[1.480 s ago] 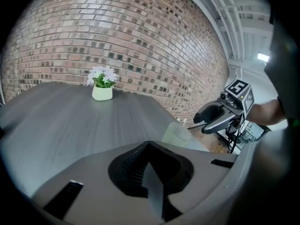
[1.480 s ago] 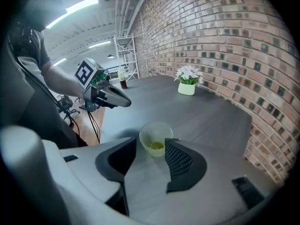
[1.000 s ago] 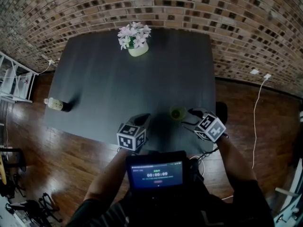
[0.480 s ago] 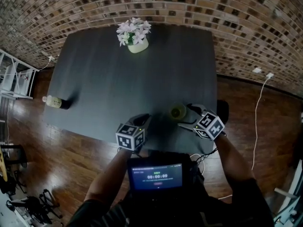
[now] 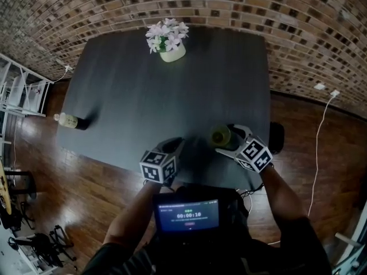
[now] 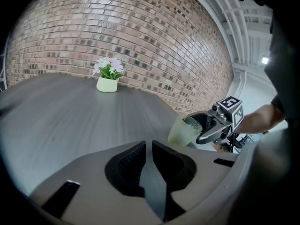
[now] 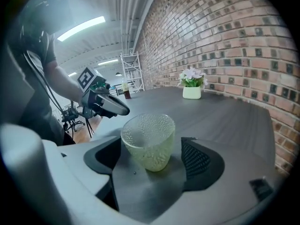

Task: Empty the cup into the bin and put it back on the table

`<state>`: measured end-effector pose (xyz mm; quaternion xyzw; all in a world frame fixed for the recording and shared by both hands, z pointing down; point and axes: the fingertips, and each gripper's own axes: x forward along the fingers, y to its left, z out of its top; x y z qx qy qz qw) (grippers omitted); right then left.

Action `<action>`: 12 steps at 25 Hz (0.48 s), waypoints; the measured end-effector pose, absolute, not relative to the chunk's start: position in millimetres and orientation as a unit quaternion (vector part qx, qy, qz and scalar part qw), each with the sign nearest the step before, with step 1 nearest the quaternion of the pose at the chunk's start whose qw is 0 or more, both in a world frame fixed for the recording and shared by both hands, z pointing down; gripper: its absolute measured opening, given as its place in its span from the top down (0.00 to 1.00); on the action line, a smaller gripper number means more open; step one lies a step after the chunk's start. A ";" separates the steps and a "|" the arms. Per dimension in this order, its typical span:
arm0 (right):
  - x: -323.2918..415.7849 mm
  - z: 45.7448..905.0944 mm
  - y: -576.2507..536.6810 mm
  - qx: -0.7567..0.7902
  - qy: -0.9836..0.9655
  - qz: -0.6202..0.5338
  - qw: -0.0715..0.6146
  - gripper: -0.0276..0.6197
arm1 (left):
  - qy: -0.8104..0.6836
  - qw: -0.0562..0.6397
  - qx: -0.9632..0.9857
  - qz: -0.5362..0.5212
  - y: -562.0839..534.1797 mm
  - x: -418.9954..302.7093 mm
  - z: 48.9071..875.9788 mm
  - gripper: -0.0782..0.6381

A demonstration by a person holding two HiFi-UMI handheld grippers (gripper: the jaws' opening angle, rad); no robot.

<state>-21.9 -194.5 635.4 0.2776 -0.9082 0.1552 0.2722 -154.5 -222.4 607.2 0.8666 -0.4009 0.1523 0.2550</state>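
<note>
A pale green, dimpled glass cup [image 5: 219, 135] stands upright near the front right corner of the dark table [image 5: 172, 96]. In the right gripper view the cup [image 7: 149, 142] sits between the jaws of my right gripper [image 7: 150, 146], with a gap to each pad. Those jaws have just been opening and stand wide. The left gripper view shows the cup [image 6: 184, 130] with the right gripper [image 6: 218, 124] behind it. My left gripper [image 6: 148, 145] hovers over the table's front edge, left of the cup, with its jaws together and nothing between them.
A pot of white flowers [image 5: 167, 40] stands at the table's far edge. A bottle [image 5: 71, 121] is at its left edge. A dark round object [image 5: 277, 136] sits on the wooden floor by the right edge. A brick wall runs behind, and a white shelf [image 5: 23, 93] stands at left.
The right gripper's jaws have spread wider and it has edged in and down, so the cup now lies between them. The left gripper has stayed put.
</note>
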 end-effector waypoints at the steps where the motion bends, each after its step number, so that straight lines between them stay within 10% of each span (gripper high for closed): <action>1: -24.0 635.0 -196.4 0.278 -0.910 0.151 0.267 0.32 | -0.400 0.252 0.868 0.150 -223.7 -154.3 606.9 0.83; 12: -44.1 632.7 -204.0 0.266 -0.935 0.106 0.212 0.32 | -0.399 0.231 0.877 0.138 -229.6 -150.1 600.3 0.83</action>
